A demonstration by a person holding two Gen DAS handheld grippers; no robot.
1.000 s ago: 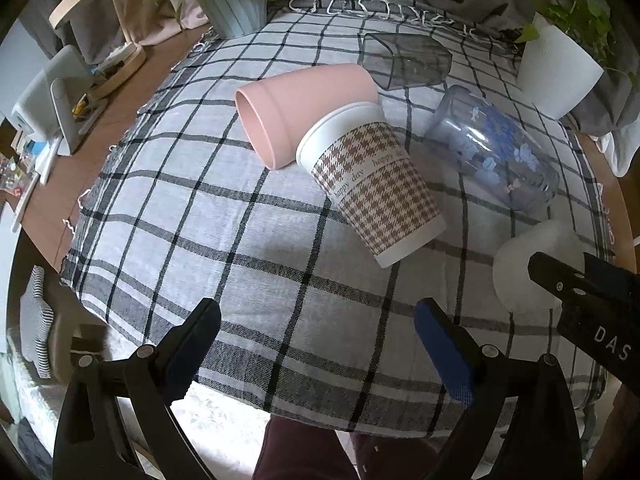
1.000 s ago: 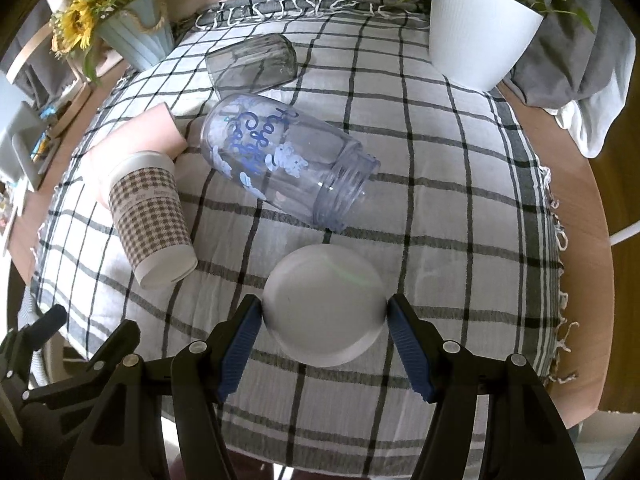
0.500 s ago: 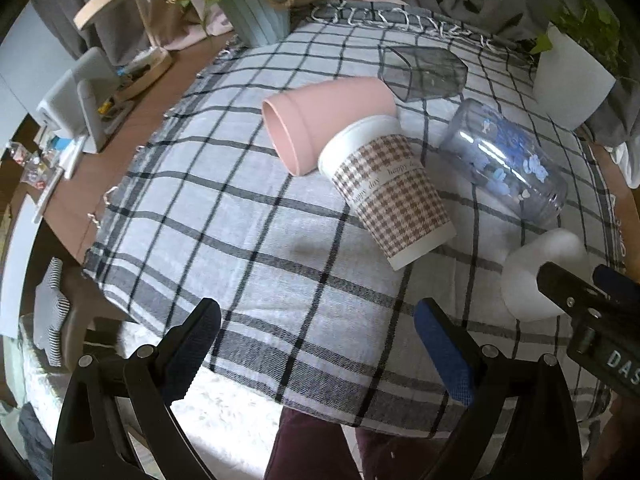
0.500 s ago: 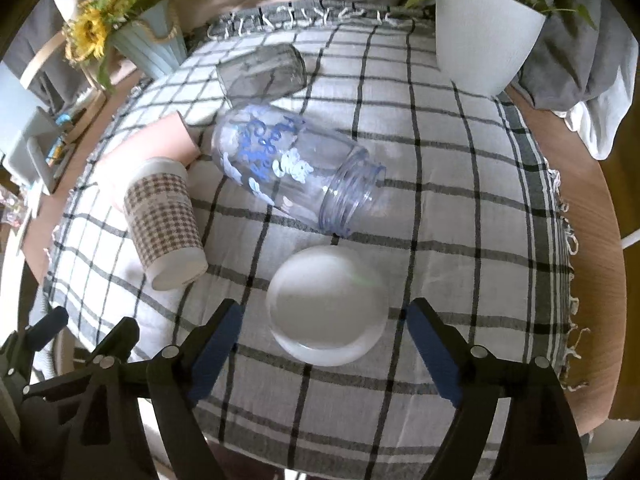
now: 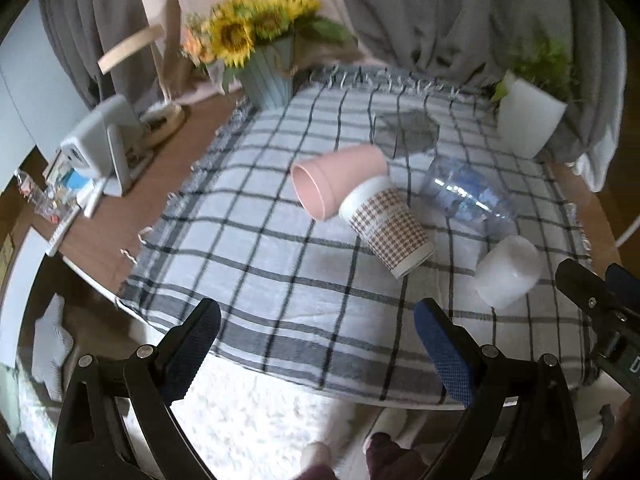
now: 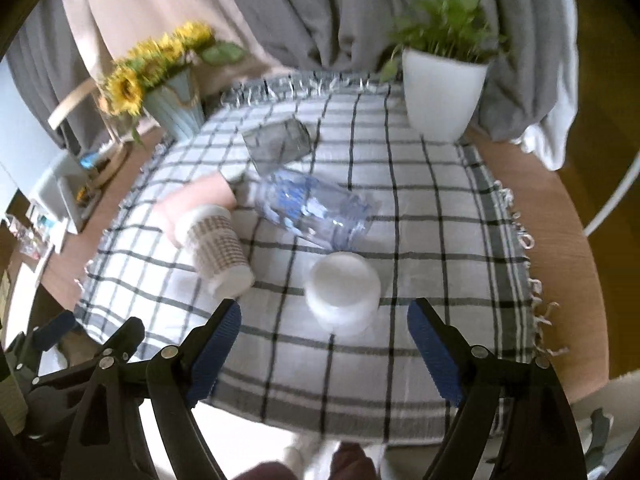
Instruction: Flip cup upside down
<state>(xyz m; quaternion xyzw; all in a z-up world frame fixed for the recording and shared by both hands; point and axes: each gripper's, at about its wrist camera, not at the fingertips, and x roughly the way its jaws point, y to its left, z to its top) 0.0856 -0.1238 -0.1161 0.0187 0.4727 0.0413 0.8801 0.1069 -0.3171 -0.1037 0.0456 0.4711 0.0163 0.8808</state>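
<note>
The right gripper (image 6: 324, 340) has its blue-padded jaws spread wide apart, holding nothing. Just beyond them, clear of both fingers, a plain white plastic cup (image 6: 342, 291) stands upside down on the grey-and-white checked tablecloth (image 6: 432, 240), its flat base facing up. The left gripper (image 5: 316, 332) is also wide apart and empty, hovering at the near edge of the surface; the tip of the right gripper shows at the right edge of its view, close to the same white cup (image 5: 507, 276).

Behind the white cup lies a clear plastic jar with blue printed lettering (image 6: 316, 210), on its side, its open mouth near the cup. To the left, a paper cup with a brown houndstooth pattern (image 6: 218, 248) lies on its side, touching a pale pink plastic cup (image 5: 338, 186) that also lies on its side with its mouth facing left. Further back lies a smoky grey translucent tumbler (image 6: 278, 144), tipped over.

At the far edge of the round surface, a pale blue ribbed vase of sunflowers (image 6: 174, 106) stands on the left and a white pot holding a green leafy plant (image 6: 442, 92) on the right. Grey curtains (image 6: 352, 8) hang behind.
</note>
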